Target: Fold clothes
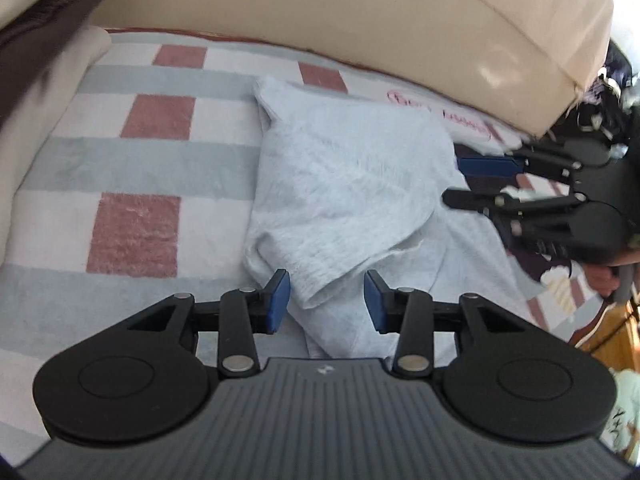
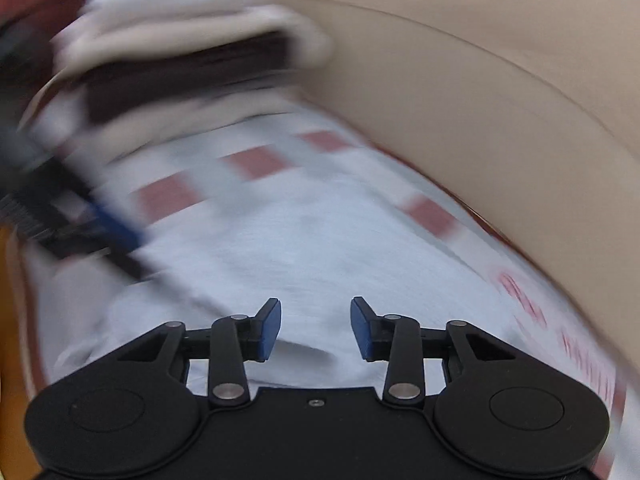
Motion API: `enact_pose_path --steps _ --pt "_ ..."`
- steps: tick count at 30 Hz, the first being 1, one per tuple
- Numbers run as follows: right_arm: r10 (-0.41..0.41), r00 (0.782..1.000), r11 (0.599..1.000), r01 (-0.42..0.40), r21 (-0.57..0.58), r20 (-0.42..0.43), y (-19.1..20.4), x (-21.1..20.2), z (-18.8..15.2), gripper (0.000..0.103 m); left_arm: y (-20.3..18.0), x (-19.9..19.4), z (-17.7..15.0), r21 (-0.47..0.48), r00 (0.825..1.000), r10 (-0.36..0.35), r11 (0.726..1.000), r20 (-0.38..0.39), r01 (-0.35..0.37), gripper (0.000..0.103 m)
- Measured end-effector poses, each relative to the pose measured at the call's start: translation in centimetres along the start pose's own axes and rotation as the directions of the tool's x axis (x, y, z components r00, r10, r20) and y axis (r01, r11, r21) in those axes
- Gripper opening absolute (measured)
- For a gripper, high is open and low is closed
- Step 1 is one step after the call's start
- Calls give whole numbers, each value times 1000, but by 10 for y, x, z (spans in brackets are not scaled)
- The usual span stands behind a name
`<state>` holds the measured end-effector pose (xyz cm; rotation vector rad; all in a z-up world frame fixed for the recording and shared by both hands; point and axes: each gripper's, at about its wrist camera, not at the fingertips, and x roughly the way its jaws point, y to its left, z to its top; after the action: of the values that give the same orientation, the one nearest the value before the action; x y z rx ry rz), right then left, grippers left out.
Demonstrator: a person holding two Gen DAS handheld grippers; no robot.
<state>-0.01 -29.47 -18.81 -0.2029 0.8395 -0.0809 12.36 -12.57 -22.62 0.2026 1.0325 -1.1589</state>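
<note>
The cloth (image 1: 352, 184) is pale blue. It lies on a blanket (image 1: 152, 160) with white, grey and dull red squares. The cushion (image 1: 360, 20) behind is tan. The grippers are black with blue pads (image 1: 278, 300). A blurry pile (image 2: 188, 52) looks white and maybe dark brown.

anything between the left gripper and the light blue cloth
Nothing visible. The left gripper is open right at the near folded corner of the light blue cloth, with only cloth between its pads. The right gripper sits at the cloth's far right edge, clear of that path.
</note>
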Motion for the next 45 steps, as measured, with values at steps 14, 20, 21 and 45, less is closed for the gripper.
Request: enact_pose_path --steps 14,20,21,45 --pt "70 991 936 -105 -337 -115 45 37 12 32 17 -5 9 -113 982 -110 985 150 128 3" --pt "-21 996 949 -8 -316 -86 42 47 13 0 25 -12 13 -163 934 -268 936 237 310 3" --pt "0 998 980 -14 -198 -66 28 42 19 0 23 -13 14 -159 923 -295 927 247 339 3" --pt "124 987 634 -162 756 107 -87 5 -26 33 -24 28 5 24 978 -208 978 -21 208 36"
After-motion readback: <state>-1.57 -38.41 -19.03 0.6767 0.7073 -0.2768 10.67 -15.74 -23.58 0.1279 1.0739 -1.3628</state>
